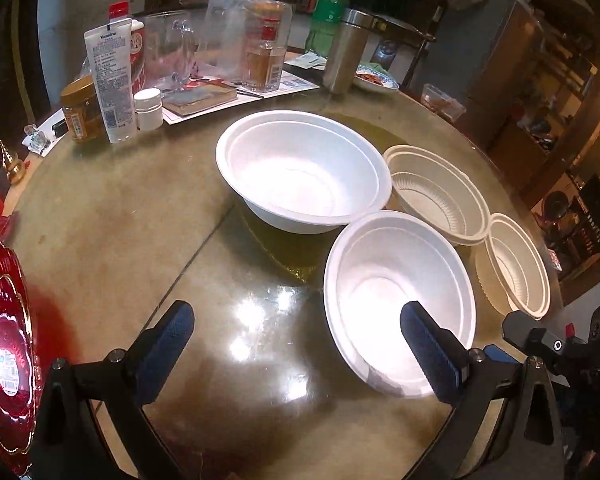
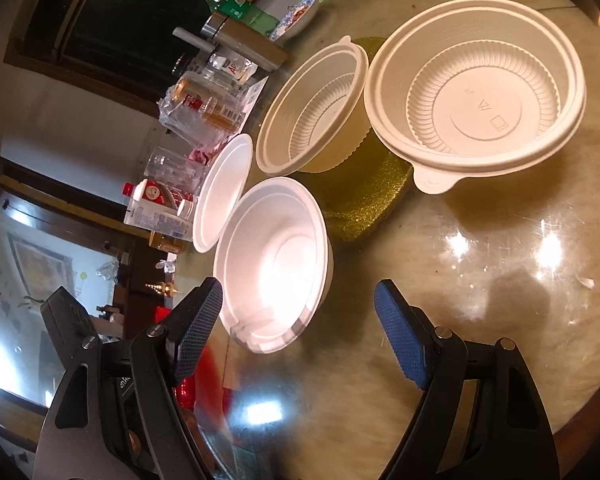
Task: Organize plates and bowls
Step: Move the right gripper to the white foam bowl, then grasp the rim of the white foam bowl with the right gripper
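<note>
Round glass-topped table point(image 1: 112, 216) bearing four empty bowls near its middle: two white foam bowls point(image 1: 304, 172) point(image 1: 396, 300) touching rim to rim, and two ribbed cream bowls point(image 1: 436, 196) point(image 1: 516, 264) toward the right edge. A red plate point(image 1: 4, 344) lies at the left edge. Left gripper point(image 1: 296, 344) and right gripper point(image 2: 300, 320) hover above the tabletop, jaws wide apart, holding nothing.
</note>
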Available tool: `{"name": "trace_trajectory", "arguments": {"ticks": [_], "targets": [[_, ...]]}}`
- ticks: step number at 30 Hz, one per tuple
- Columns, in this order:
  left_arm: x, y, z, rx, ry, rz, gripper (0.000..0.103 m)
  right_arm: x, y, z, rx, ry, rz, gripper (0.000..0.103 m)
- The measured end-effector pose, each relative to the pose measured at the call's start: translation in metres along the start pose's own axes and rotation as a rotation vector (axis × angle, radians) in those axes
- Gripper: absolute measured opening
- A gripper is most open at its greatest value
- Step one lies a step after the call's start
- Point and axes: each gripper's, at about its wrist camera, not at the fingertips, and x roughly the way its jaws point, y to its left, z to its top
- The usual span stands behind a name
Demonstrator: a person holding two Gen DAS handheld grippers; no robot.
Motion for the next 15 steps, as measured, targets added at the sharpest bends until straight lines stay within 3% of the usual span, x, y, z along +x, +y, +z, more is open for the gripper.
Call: {"name": "trace_trajectory", "arguments": {"ticks": [4, 5, 7, 9, 11, 13, 15], "targets": [[0.006, -0.003, 0.001, 0.0, 0.007, 0.014, 0.102, 0.006, -0.001, 0.002, 0.004, 0.009, -0.017, 0.072], [0.007, -0.004, 0.001, 0.0, 0.01, 0.018, 0.102, 0.009, -0.002, 0.002, 0.004, 0.014, -0.025, 0.062], [0.01, -0.005, 0.003, -0.001, 0.015, 0.021, 0.102, 0.013, -0.002, 0.003, 0.005, 0.032, -0.032, 0.053], [0.013, -0.007, 0.004, -0.002, 0.017, 0.03, 0.102, 0.018, -0.001, 0.004, -0.005, 0.038, -0.049, 0.053], [0.017, -0.008, 0.004, -0.005, 0.028, 0.029, 0.102, 0.022, -0.001, 0.005, -0.006, 0.047, -0.061, 0.043], [0.022, -0.009, 0.005, -0.003, 0.04, 0.045, 0.101, 0.026, -0.001, 0.007, -0.002, 0.052, -0.066, 0.043], [0.028, -0.01, 0.005, -0.004, 0.054, 0.061, 0.093, 0.028, 0.0, 0.007, -0.01, 0.056, -0.079, 0.043]]}}
